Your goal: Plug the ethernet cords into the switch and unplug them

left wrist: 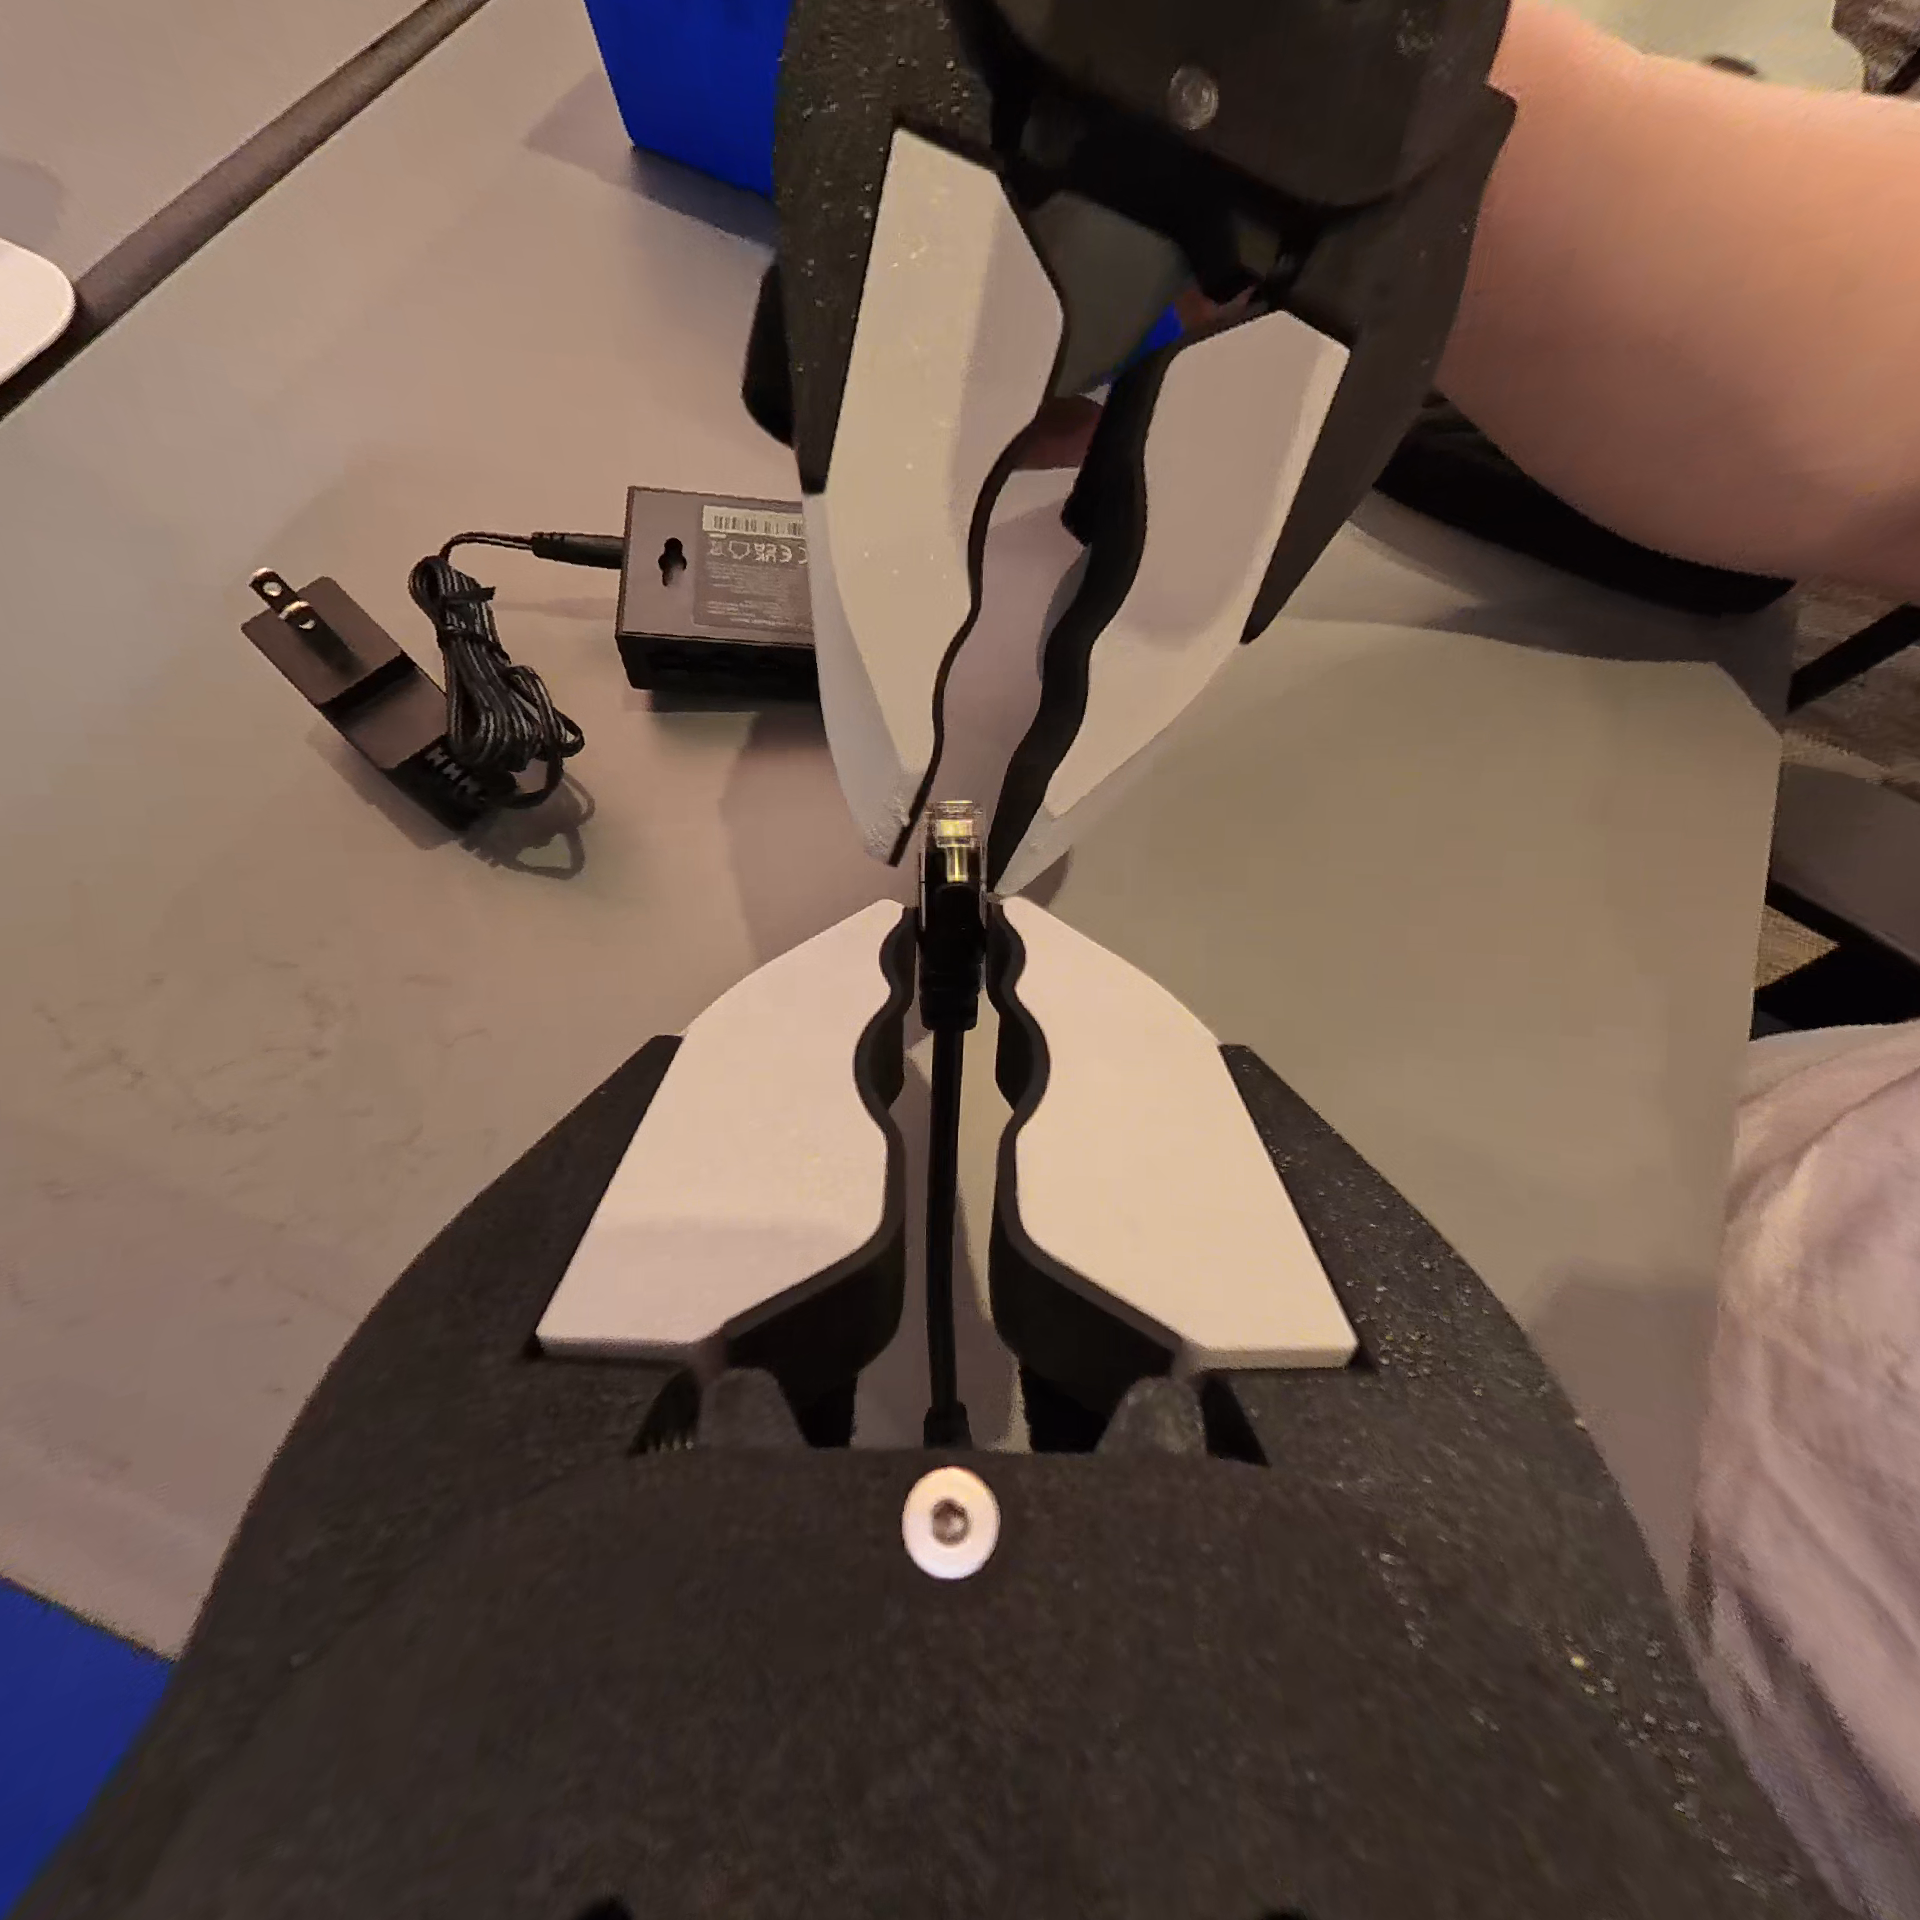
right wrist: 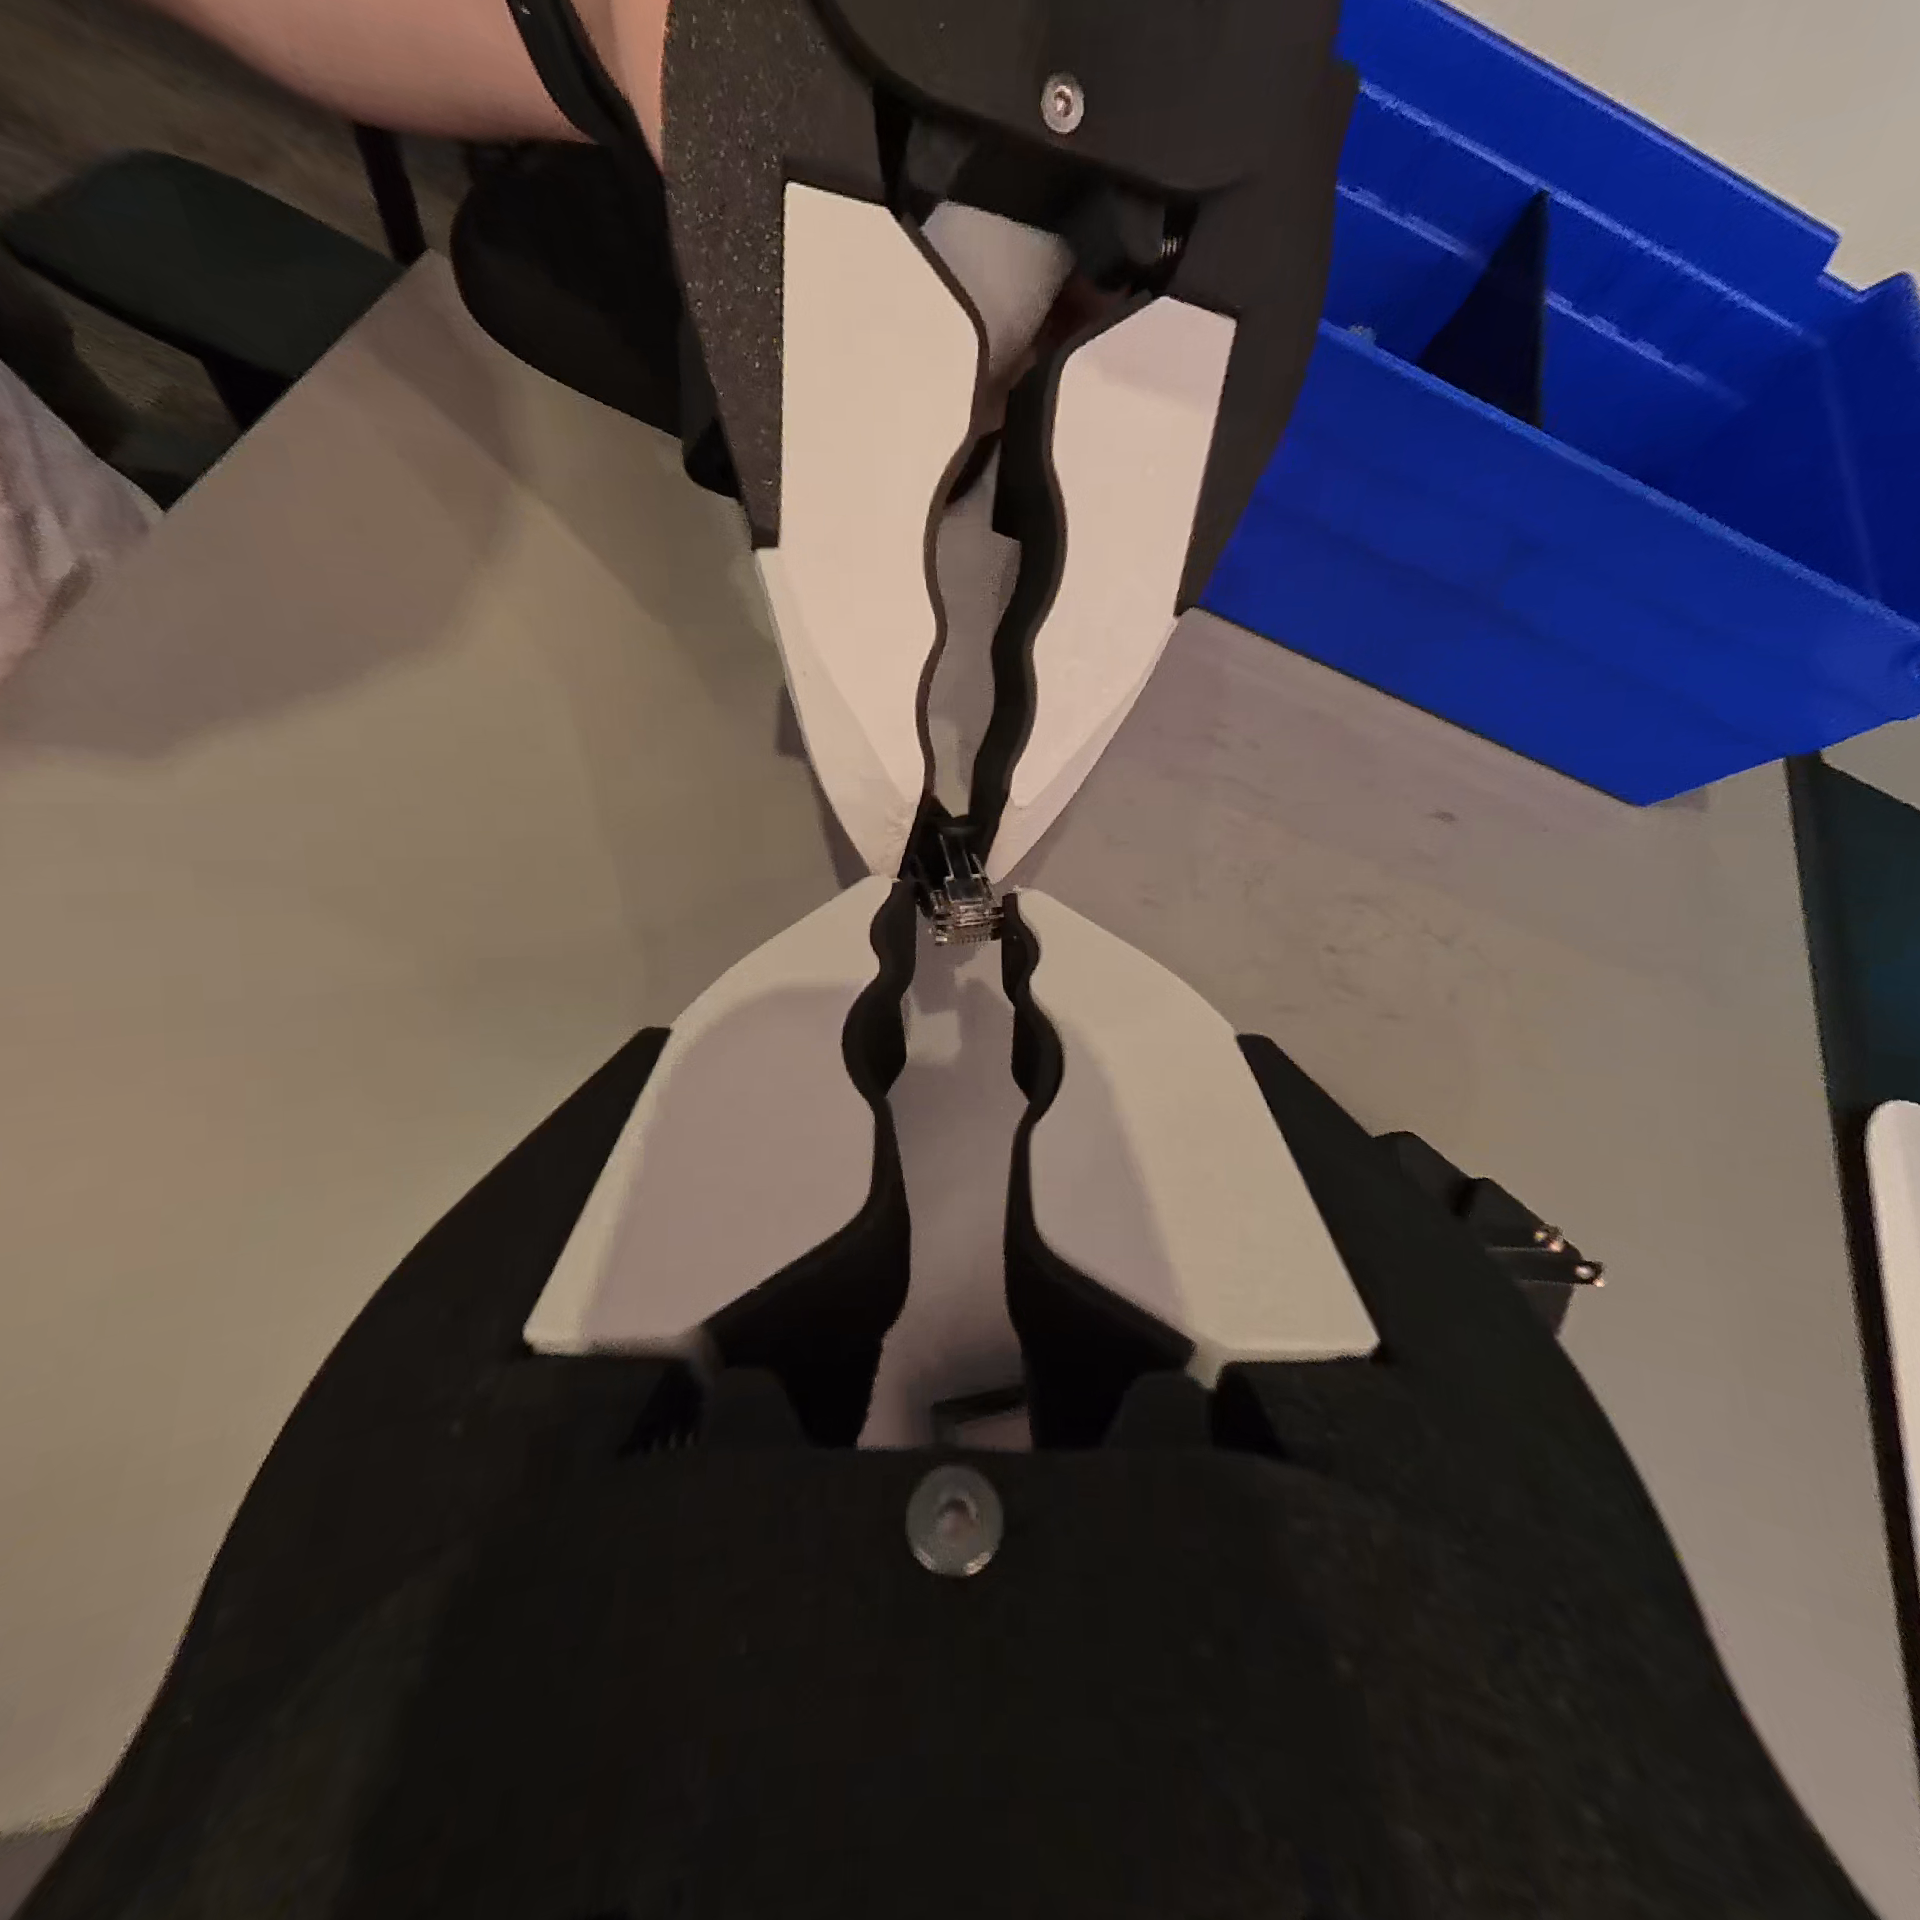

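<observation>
In the left wrist view my left gripper (left wrist: 951, 912) is shut on the black boot of an ethernet plug (left wrist: 948, 966), held above the table. Its black cord (left wrist: 943, 1195) runs back between my fingers. The clear plug tip (left wrist: 954, 831) points forward. My right gripper (left wrist: 943, 868) comes in from the far side with its tips on either side of that tip. In the right wrist view the right gripper (right wrist: 956, 906) brackets the clear tip (right wrist: 968, 916) with a thin gap at the right pad (right wrist: 1023, 925). The left gripper (right wrist: 961, 821) faces it. The black switch (left wrist: 707, 592) lies on the table, partly hidden by the right gripper.
A black power adapter with a bundled cord (left wrist: 416, 686) lies left of the switch and also shows in the right wrist view (right wrist: 1507, 1247). A blue bin (right wrist: 1558, 468) stands on the grey table (left wrist: 260, 1039). A person's forearm (left wrist: 1714, 364) reaches in from the right. My left and right fingertips are right by each other. Both grippers' tips are roughly 15 centimeters from the black switch (left wrist: 707, 592).
</observation>
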Demonstrator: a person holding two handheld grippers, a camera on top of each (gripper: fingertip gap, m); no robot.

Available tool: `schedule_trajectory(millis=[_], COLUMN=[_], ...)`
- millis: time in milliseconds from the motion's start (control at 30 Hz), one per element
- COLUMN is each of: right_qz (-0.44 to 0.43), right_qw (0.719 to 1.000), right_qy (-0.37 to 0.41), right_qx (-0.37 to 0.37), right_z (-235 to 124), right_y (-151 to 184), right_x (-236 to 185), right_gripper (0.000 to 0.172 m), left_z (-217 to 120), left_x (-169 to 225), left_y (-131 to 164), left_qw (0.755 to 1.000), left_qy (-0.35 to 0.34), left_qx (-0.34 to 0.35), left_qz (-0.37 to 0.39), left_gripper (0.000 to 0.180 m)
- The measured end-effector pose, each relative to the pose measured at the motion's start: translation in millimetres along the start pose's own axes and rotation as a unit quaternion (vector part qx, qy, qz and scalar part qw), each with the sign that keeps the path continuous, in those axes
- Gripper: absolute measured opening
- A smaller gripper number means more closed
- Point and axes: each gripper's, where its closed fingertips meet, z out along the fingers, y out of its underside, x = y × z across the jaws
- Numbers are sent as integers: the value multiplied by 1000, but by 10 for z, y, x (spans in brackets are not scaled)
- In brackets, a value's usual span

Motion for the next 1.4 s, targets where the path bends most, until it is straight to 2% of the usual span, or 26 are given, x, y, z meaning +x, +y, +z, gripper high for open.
schedule_trajectory(millis=[167,233,433,533,600,767,900,1033,1200,1267,1333,1400], right_qz=[30,31,56,63,66,79,71,63,73,73,75,85], right_qw=[999,999,997,997,997,996,997,997,996,996,995,994], right_qy=[-38,-40,-44,-39,-39,-44,-32,-34,-28,-17,-3,15], right_qx=[9,10,23,24,25,13,21,23,45,57,61,62], right_z=[46,61,28,11,2,2,5,-10,-78,-125,-170,-200], right_y=[62,82,101,123,134,196,128,87,40,13,18,57], right_x=[-87,-99,-75,-47,-48,-68,-54,-67,-33,10,57,124], right_gripper=[13,12,12,12,12,13,21,13,13,13,13,13], left_z=[37,32,46,127,175,205,175,137,95,38,-66,-212], left_x=[26,-14,-26,-52,-63,-12,7,30,-8,-71,-110,-101], left_y=[90,142,306,395,436,464,371,276,162,58,-45,-170], left_qw=[1000,1000,998,997,997,997,997,997,999,998,996,992], left_qy=[18,13,37,35,35,43,39,46,29,13,2,-7], left_qx=[-1,4,19,4,-4,-33,-41,-45,-24,9,44,92], left_qz=[-2,-13,-51,-68,-75,-58,-47,-38,-38,-53,-74,-86], left_gripper=[13,24,31,27,8,4,4,4,7,28,42,43])
